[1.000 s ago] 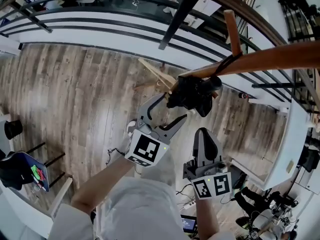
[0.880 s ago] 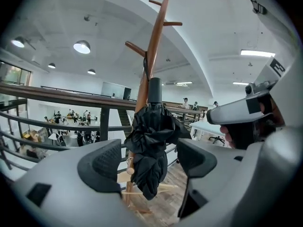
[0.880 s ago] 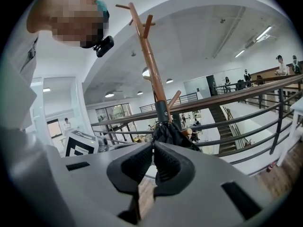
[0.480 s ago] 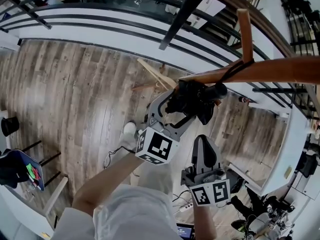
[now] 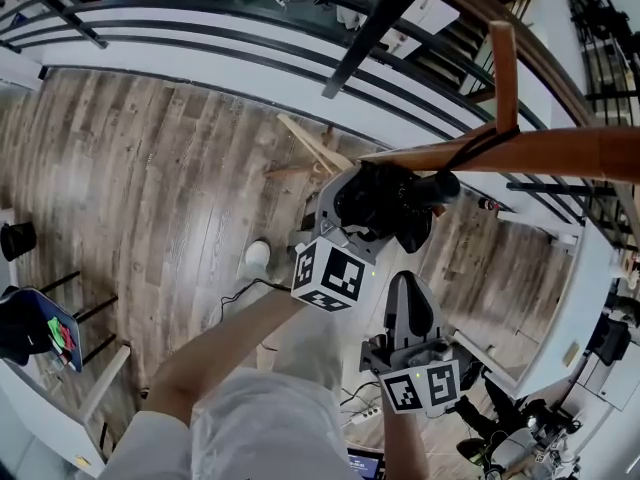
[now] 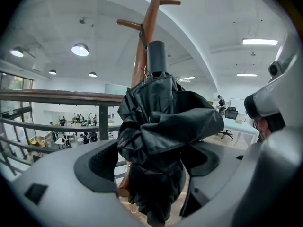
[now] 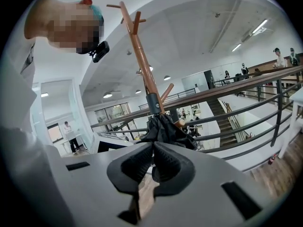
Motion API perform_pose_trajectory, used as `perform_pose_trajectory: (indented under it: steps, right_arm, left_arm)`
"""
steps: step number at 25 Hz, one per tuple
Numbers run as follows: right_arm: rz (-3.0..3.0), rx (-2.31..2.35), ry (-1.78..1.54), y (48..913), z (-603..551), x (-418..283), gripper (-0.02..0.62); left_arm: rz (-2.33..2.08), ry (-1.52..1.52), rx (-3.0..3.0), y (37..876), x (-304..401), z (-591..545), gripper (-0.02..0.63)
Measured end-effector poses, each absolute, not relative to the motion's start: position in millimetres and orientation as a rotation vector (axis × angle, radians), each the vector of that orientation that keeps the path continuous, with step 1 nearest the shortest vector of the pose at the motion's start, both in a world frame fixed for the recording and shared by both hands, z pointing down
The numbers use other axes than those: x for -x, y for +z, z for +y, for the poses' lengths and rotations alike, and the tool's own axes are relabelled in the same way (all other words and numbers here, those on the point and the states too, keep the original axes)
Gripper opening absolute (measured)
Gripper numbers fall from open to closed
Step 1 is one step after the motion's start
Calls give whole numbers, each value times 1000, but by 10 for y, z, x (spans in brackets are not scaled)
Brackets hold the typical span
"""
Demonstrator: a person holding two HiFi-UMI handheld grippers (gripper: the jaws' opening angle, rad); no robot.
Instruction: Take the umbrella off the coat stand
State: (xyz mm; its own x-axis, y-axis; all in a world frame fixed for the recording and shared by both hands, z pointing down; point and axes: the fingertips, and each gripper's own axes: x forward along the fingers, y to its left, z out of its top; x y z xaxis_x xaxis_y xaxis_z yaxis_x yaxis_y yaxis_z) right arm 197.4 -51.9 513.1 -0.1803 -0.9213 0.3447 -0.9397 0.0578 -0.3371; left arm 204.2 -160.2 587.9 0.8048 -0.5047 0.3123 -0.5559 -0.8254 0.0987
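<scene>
High on the tall brown wooden coat stand [image 6: 150, 18], the bundled black fabric umbrella [image 6: 161, 126] hangs by its thin black strap [image 5: 478, 146], looped where an upturned wooden peg [image 5: 503, 68] meets the pole. My left gripper [image 6: 152, 163] brackets the bundle. Its fingers [image 6: 101, 161] are spread wide and have just been opening further, with the cloth between them but not clamped. My right gripper [image 7: 152, 148] waits lower, fingers pressed together on nothing.

My worry is this: if I close on loose folds rather than the firm core, the cloth could slide and the umbrella could drop to the grey-brown plank floor [image 5: 150, 188]. If I pull outward before lifting, the strap would likely snag on the peg and tug the stand, which might rock or tip. With one gripper idle, nothing steadies the pole.
</scene>
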Motion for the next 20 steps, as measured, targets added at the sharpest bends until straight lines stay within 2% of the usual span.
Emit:
perform_pose_trajectory:
  steps: [9,12,20]
  right_arm:
    - [-2258,-1994,778,5148,-525,-2005,37]
    - [-2255,-1993,781,5150,-511,-2016,37]
    - [-2253,-2002,782,5082,-509,-1992,37]
  left_arm:
    - [-829,357,-2781,5917,-2118,-1642,374]
    - [-797,375,-2816,5895,-2147,-1576,271]
    - [-708,362,-2810,5861,-2158,-1498,247]
